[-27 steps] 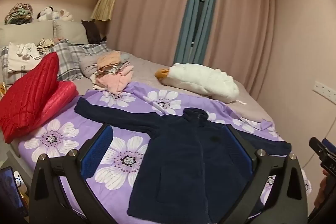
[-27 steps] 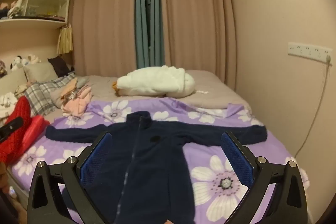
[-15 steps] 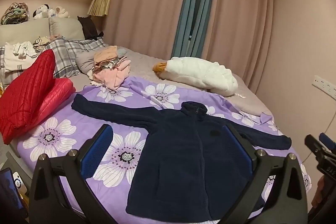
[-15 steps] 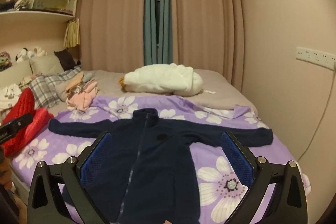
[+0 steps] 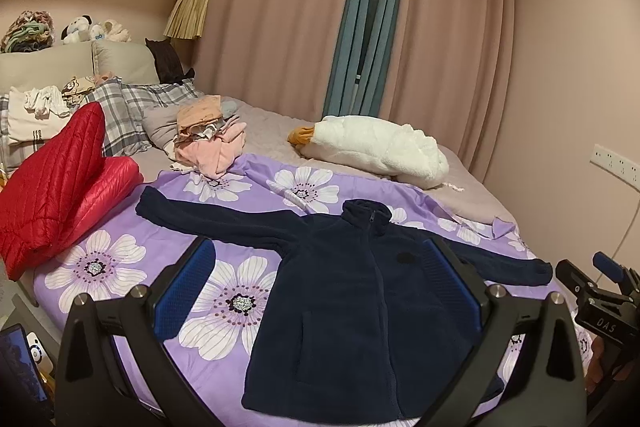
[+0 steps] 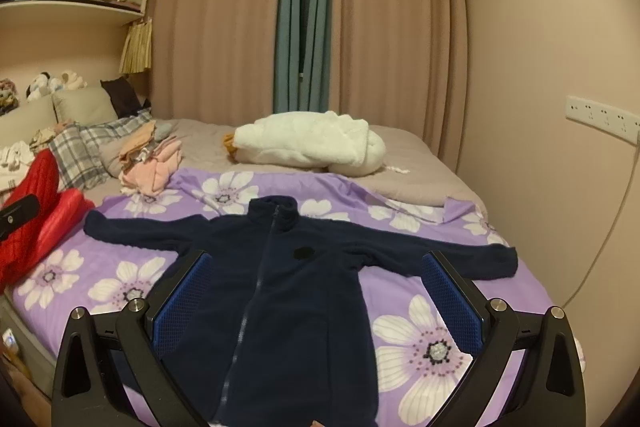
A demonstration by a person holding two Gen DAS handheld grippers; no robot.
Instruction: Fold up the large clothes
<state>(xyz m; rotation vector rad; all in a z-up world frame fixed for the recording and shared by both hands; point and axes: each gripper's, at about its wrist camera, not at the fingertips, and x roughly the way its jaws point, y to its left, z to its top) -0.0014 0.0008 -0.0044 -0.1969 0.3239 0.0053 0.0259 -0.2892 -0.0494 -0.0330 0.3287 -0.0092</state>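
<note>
a dark navy fleece zip jacket (image 5: 352, 291) lies flat, front up, on a purple bedspread printed with white flowers (image 5: 96, 263), filling the lower centre of both views; its sleeves are spread out to left and right and its collar points toward the curtains. the left tool (image 5: 320, 291) hangs above the bed with its blue-padded fingers (image 5: 184, 291) set wide, gripping nothing. the right tool (image 6: 316, 299) is likewise spread wide and empty over the jacket's body. at the left edge sits a red quilted puffer jacket (image 5: 52, 179). a pile of pink and peach clothes (image 5: 208, 143) rests at upper left of the bedspread, and a white plush goose (image 5: 376, 147) lies behind.
</note>
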